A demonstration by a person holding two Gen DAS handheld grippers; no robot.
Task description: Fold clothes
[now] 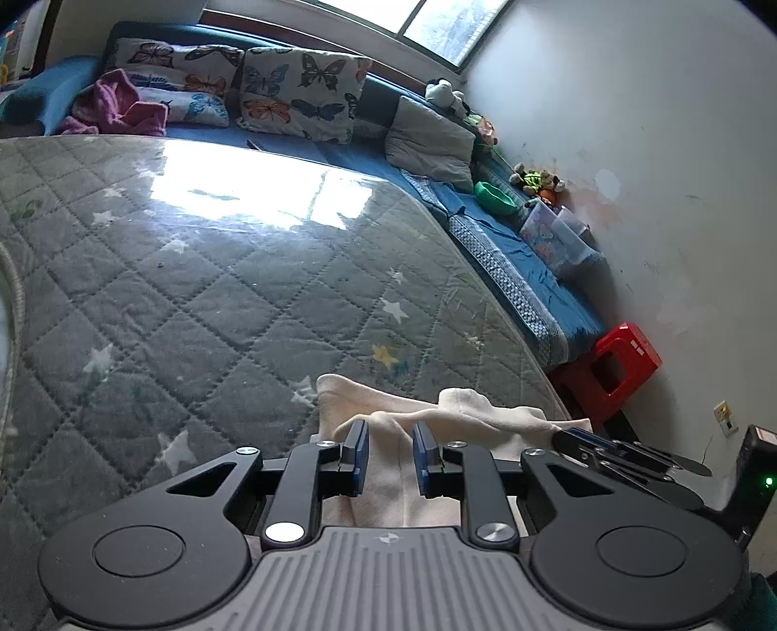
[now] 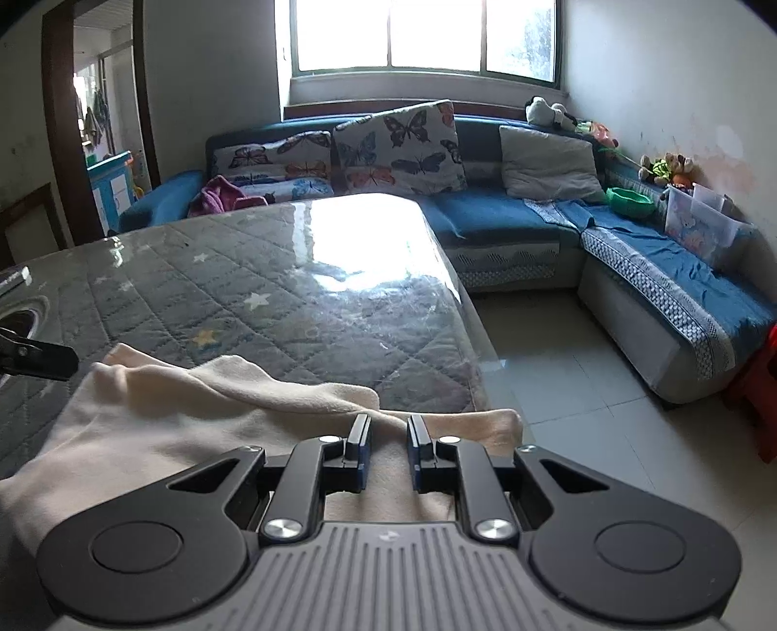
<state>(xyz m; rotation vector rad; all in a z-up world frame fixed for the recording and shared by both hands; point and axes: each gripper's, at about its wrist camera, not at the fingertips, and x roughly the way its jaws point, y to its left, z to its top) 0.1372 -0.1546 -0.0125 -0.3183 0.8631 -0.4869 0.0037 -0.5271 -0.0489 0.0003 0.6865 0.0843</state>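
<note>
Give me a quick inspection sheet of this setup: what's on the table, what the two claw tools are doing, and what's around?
Surface: quilted star-print table cover under glossy clear film.
Job's things: cream garment, rumpled, at the near edge.
Clutter: nothing else seen on the table.
Grippers: left gripper and right gripper both open, over the cream garment.
Cables: nothing seen.
Surroundings: blue corner sofa, butterfly cushions, purple cloth, green bowl, red stool, window.

Your left gripper (image 1: 388,454) body hides cream garment (image 1: 383,485) near end; red stool (image 2: 762,388) cut off at 3 o'clock.
</note>
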